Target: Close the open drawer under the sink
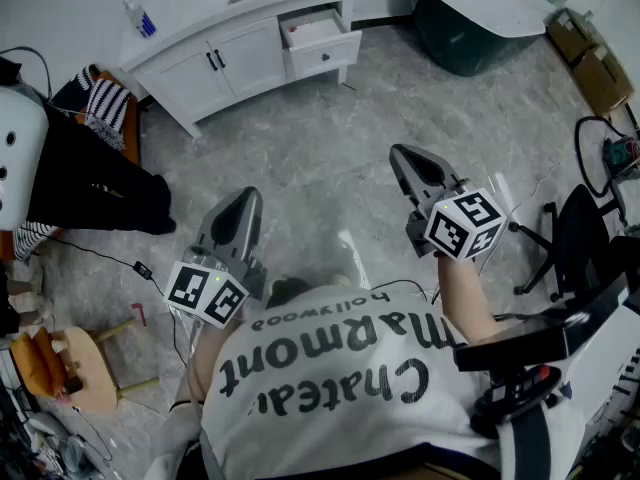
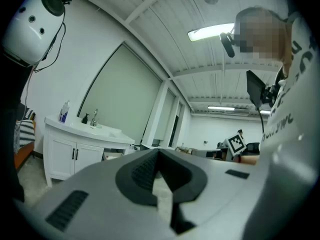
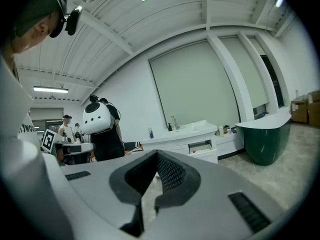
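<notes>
The white vanity (image 1: 215, 63) with the sink stands across the room at the top of the head view. Its upper right drawer (image 1: 318, 30) is pulled out and open. In the right gripper view the drawer (image 3: 202, 147) shows far off beyond the jaws. The left gripper view shows the vanity (image 2: 70, 151) at left, with the drawer mostly hidden behind the jaws. My left gripper (image 1: 248, 200) and right gripper (image 1: 402, 156) are held in front of the person, well short of the vanity. Both are shut with nothing between the jaws, as also seen on the left gripper (image 2: 159, 151) and right gripper (image 3: 156, 153).
A dark green tub (image 1: 470, 28) stands right of the vanity. Someone in black with a white panda-like head cover (image 1: 95, 183) stands at left. A wooden stool (image 1: 85, 368) is at lower left, an office chair (image 1: 575, 243) at right, and cables (image 1: 110, 258) lie on the marble floor.
</notes>
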`<move>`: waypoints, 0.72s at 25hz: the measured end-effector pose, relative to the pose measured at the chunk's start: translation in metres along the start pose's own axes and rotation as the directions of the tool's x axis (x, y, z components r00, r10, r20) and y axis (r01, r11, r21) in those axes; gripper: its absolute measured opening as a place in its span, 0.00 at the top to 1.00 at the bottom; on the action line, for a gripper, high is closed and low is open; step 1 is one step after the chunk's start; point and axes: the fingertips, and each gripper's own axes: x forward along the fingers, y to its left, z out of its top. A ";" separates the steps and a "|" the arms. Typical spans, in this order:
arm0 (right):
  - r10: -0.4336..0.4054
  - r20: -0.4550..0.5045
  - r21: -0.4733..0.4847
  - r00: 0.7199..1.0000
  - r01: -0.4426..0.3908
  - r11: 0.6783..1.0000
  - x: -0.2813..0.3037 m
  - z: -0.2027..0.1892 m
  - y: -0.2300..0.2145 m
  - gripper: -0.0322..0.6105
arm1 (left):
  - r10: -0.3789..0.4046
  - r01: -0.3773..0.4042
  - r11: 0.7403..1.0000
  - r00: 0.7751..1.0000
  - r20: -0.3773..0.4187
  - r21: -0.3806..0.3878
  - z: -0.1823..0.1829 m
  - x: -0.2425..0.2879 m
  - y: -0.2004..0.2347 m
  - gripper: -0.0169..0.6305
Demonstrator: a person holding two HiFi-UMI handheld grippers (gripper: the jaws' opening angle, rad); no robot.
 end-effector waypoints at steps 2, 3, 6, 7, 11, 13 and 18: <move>0.000 0.001 -0.006 1.000 0.000 1.000 -0.005 0.000 0.000 0.93 | -0.001 0.001 1.000 1.000 0.003 0.002 0.000 -0.001 -0.005 0.96; -0.001 0.002 -0.009 1.000 0.001 1.000 -0.007 0.001 0.000 0.93 | -0.002 0.002 1.000 1.000 0.005 0.003 0.000 -0.001 -0.007 0.96; -0.004 0.007 -0.011 1.000 0.004 1.000 -0.014 0.001 -0.003 0.93 | -0.008 0.008 1.000 1.000 0.009 0.010 0.000 0.000 -0.014 0.96; -0.005 0.007 -0.011 1.000 0.005 1.000 -0.015 0.001 -0.005 0.93 | -0.009 0.009 1.000 1.000 0.010 0.012 0.000 0.001 -0.015 0.96; 0.000 0.010 -0.001 1.000 0.000 1.000 -0.017 0.004 -0.008 0.93 | -0.015 0.015 1.000 1.000 0.021 0.013 0.004 0.003 -0.020 0.96; 0.016 0.022 0.010 1.000 -0.016 1.000 -0.018 0.005 -0.006 0.93 | -0.017 0.017 1.000 0.999 0.047 0.007 0.007 0.001 -0.021 0.96; 0.029 0.050 -0.009 0.998 -0.029 1.000 -0.018 0.008 -0.003 0.93 | -0.013 0.012 1.000 0.996 0.083 0.010 0.006 -0.006 -0.020 0.96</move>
